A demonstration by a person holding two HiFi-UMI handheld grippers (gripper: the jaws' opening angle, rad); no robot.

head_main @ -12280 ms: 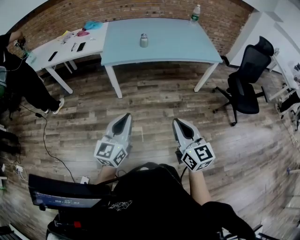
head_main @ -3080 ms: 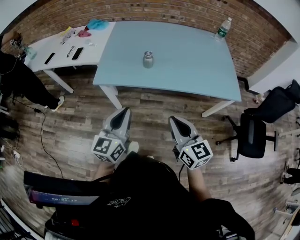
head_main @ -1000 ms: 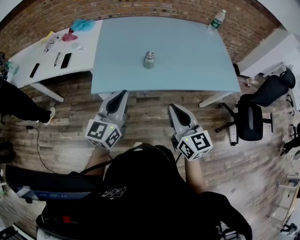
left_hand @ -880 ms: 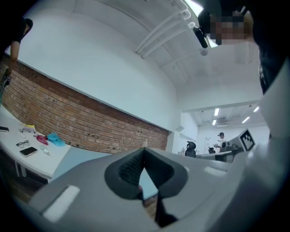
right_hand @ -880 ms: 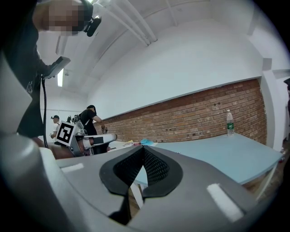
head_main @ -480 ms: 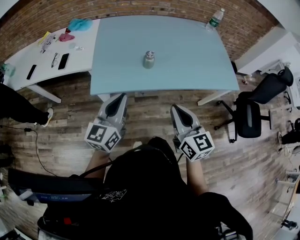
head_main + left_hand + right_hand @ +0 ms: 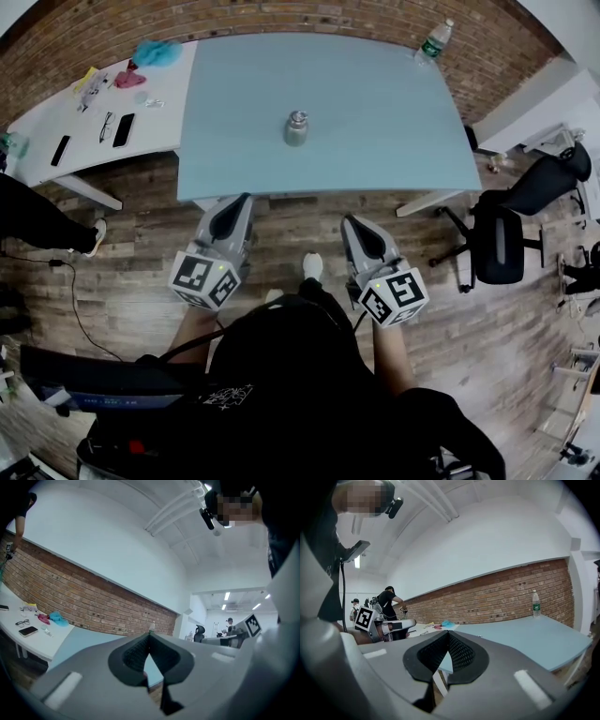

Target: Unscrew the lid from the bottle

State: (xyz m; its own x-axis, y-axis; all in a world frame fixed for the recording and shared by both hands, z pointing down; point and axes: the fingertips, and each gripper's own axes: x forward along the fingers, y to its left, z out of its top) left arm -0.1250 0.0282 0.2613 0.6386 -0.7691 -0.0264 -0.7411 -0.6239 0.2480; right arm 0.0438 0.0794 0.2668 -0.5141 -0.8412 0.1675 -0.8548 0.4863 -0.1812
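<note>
A small metal bottle with its lid on (image 7: 296,128) stands upright near the middle of the light blue table (image 7: 375,141) in the head view. My left gripper (image 7: 240,201) is shut and empty, held over the wooden floor just short of the table's near edge. My right gripper (image 7: 351,223) is also shut with nothing in it, a little further from that edge. In the left gripper view the left gripper (image 7: 149,635) points along the blue table toward the brick wall. In the right gripper view the right gripper (image 7: 448,633) points across the same blue table (image 7: 525,634). The metal bottle does not show in either gripper view.
A plastic water bottle (image 7: 435,39) stands at the table's far right corner, also visible as the plastic bottle (image 7: 536,603). A white table (image 7: 84,131) at the left carries a phone, glasses and cloths. A black office chair (image 7: 511,225) is at the right. A person (image 7: 33,211) stands at the left.
The view has closed in slightly on the table. Both grippers stay shut and sit nearly where they were, just below the table's near edge. A white shoe now shows between them.
</note>
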